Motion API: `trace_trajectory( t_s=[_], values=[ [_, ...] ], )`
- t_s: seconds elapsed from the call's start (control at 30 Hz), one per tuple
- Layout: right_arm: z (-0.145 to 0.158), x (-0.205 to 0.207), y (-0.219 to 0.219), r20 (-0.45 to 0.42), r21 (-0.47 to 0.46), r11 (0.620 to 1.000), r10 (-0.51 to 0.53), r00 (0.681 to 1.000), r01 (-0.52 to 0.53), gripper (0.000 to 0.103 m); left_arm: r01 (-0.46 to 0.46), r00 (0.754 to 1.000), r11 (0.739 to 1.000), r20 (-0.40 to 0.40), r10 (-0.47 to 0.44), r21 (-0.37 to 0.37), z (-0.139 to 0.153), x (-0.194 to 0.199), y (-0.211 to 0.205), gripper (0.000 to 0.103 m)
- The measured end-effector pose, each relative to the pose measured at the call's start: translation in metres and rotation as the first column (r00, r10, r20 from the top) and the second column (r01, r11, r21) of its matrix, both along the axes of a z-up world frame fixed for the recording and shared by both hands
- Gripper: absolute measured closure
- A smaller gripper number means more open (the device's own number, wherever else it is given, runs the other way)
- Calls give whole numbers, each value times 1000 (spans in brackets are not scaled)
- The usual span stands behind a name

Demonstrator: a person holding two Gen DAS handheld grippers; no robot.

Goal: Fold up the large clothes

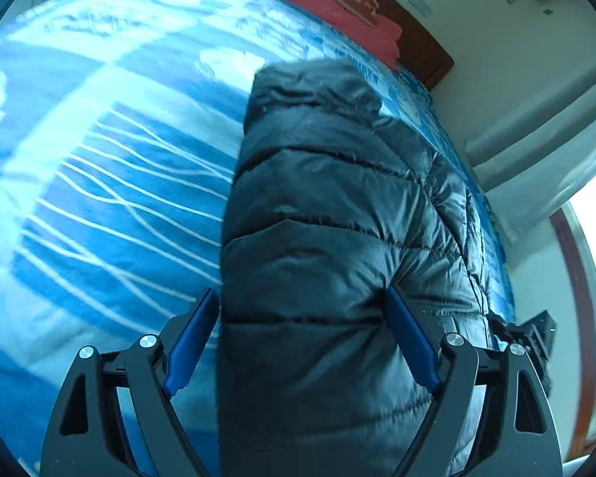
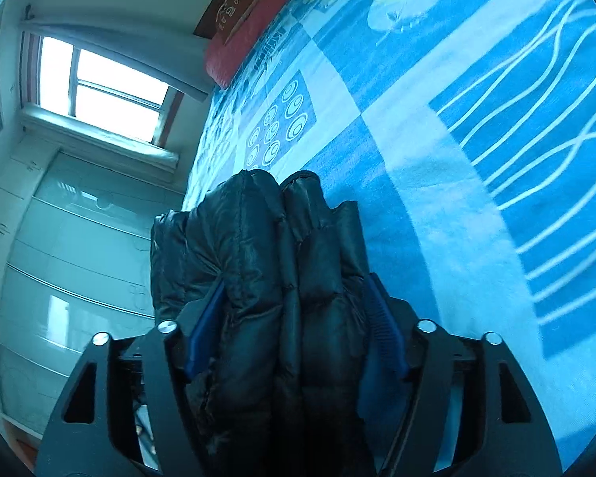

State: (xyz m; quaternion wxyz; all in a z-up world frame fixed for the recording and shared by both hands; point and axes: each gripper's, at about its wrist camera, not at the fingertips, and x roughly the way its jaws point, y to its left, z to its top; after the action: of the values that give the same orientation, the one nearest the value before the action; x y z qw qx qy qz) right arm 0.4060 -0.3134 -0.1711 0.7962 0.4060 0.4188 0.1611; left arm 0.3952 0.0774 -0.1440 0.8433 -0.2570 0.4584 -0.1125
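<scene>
The left tool (image 1: 302,330) is gripping a thick fold of the black puffy jacket (image 1: 337,206); the right tool (image 2: 294,326) is clasping its bunched edge. Lying on the blue bed (image 1: 99,198), it is looking light, soft, slippery; thick seams are offering the best hold.

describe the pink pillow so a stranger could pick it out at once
Start from the big bed with the blue patterned cover. Follow it to its far end by the dark wooden headboard. The pink pillow lies there, the only pink thing.
</scene>
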Motion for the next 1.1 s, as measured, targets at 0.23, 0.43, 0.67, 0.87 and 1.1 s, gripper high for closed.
trace_trajectory(
  t_s=[0.23, 0.43, 0.67, 0.87, 1.1],
  values=[
    [17, -50, -9, -4, -84, 994, -65, 998, 65, 34, -27, 997, 986, 71, 16, 163, 27, -50, -2, 19],
    [29, -105, 0, -18, -289, 951, -119, 993, 109, 34, -51, 995, 971, 98, 29, 233, 35, -101, -2, 19],
    [45, -175, 20, 29, -491, 858, -156, 987, 150, 32, -83, 989, 946, 146, 38, 312, 49, -161, -11, 19],
    [64, -216, 43, 81, -606, 779, -135, 987, 157, 24, -90, 985, 937, 171, 34, 337, 58, -199, -23, 19],
    [91, -247, 68, 142, -648, 744, -95, 985, 165, 22, -106, 973, 921, 229, 18, 376, 78, -228, -40, 19]
  ],
)
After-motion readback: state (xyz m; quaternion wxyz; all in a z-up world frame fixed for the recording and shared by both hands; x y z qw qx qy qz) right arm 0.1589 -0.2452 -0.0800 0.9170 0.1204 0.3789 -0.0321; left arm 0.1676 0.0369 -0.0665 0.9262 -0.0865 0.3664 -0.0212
